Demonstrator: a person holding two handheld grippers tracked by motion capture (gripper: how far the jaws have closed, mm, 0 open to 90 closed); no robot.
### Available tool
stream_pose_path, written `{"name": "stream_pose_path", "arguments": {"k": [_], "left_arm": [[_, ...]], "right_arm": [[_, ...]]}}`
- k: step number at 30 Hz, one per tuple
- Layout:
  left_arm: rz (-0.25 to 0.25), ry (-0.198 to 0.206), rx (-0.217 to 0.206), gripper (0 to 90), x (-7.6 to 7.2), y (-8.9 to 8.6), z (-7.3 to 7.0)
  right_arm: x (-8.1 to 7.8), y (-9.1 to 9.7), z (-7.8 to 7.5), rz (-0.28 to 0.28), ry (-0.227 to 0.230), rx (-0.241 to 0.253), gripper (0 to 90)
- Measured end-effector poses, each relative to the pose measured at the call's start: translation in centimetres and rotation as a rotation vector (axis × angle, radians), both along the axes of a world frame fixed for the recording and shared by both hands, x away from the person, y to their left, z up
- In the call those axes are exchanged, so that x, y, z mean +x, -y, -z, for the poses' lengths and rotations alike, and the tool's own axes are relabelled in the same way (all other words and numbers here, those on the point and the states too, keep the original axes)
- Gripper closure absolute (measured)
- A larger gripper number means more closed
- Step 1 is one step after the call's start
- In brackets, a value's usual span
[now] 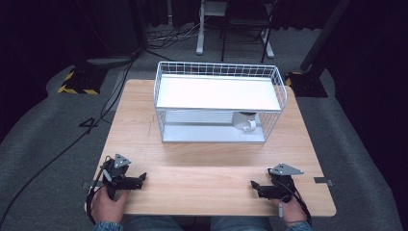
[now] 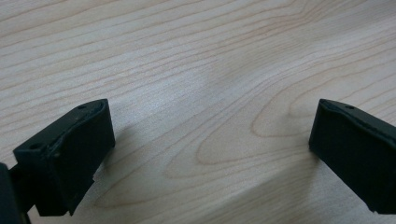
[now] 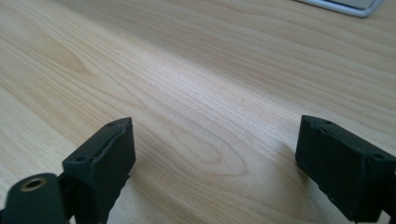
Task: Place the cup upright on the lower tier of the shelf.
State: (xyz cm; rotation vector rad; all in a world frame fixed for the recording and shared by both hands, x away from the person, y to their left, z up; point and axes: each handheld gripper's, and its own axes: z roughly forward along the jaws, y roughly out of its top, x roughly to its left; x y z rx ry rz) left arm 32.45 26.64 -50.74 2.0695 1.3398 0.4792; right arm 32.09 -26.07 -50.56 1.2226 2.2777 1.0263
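The left hand-held gripper [image 1: 141, 179] rests low on the wooden tabletop [image 1: 211, 159], its jaws spread wide with only bare wood between them. The right hand-held gripper [image 1: 254, 186] lies opposite, well apart from it, jaws also spread and holding nothing. Far ahead of both stands a white wire basket [image 1: 219, 101]; inside, on the right hand-held gripper's side, sits a white mug [image 1: 246, 123].
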Motion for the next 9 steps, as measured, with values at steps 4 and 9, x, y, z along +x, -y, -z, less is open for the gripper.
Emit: {"name": "stream_pose_path", "arguments": {"k": [4,9], "left_arm": [[0.000,0.002,0.001,0.5,0.01,0.00,0.00],[0.000,0.000,0.000,0.5,0.01,0.00,0.00]], "right_arm": [[-0.10,-0.22,0.04,-0.019,0.006,-0.038,10.1],[-0.09,-0.23,0.05,-0.019,0.006,-0.038,9.6]]}}
